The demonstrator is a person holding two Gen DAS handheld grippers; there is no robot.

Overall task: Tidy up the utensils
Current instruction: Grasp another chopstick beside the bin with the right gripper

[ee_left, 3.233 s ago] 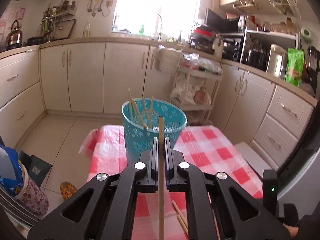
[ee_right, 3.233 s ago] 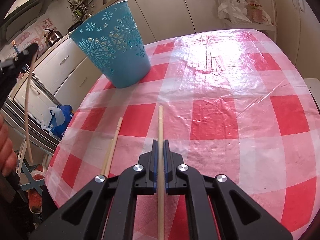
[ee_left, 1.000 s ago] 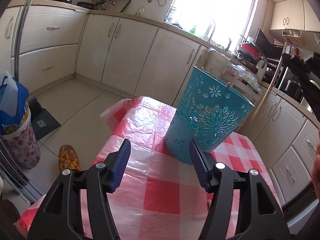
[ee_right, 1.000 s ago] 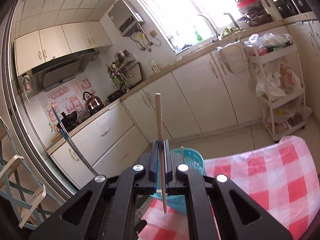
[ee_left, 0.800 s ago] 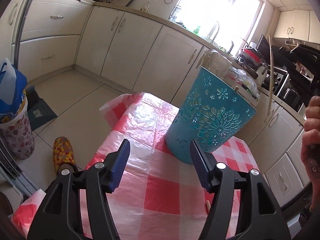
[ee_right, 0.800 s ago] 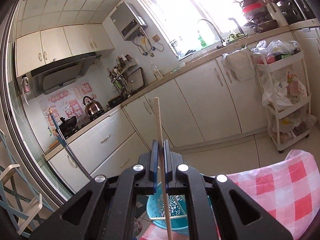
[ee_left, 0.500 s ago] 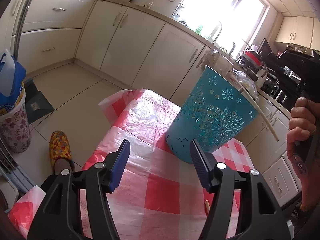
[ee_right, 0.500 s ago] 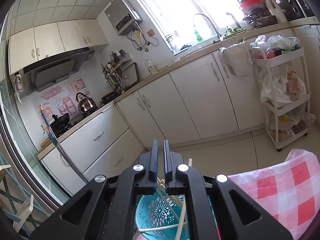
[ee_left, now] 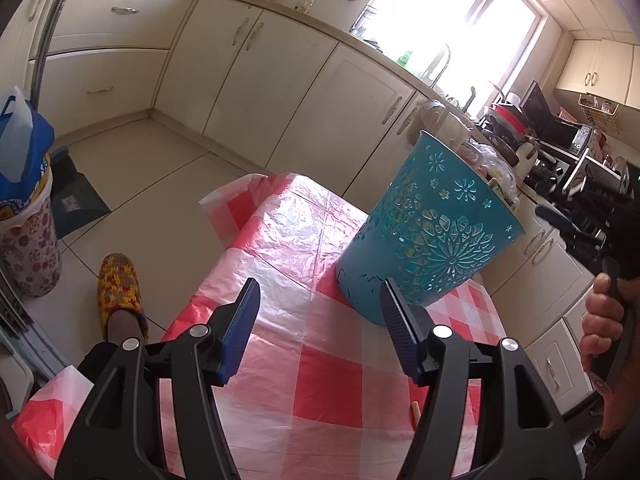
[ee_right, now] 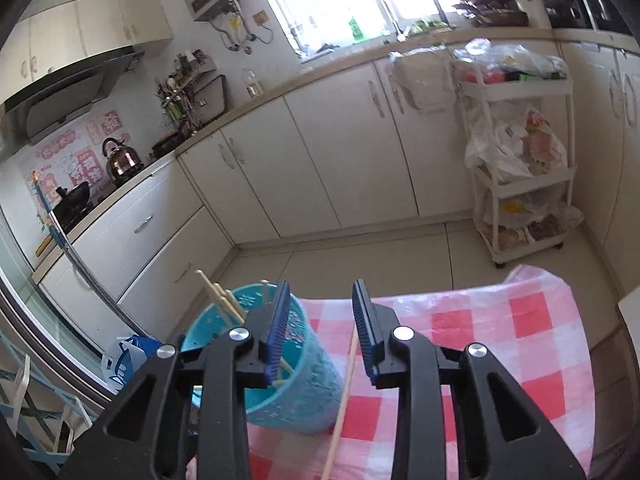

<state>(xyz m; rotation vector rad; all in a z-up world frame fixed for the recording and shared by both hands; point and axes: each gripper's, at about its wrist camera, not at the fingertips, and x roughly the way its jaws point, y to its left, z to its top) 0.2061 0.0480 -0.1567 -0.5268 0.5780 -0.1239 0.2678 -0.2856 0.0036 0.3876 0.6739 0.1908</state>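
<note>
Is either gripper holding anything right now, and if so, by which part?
Nothing is held. The left gripper is open and empty; the right gripper is opening, and a chopstick passes beneath its jaws, ungripped, beside the basket.

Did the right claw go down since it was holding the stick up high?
Yes. The right gripper has dipped down: the kettle and window now sit higher in its view, and the blue basket and table fill more of it.

Both wrist views face the basket closely.
</note>
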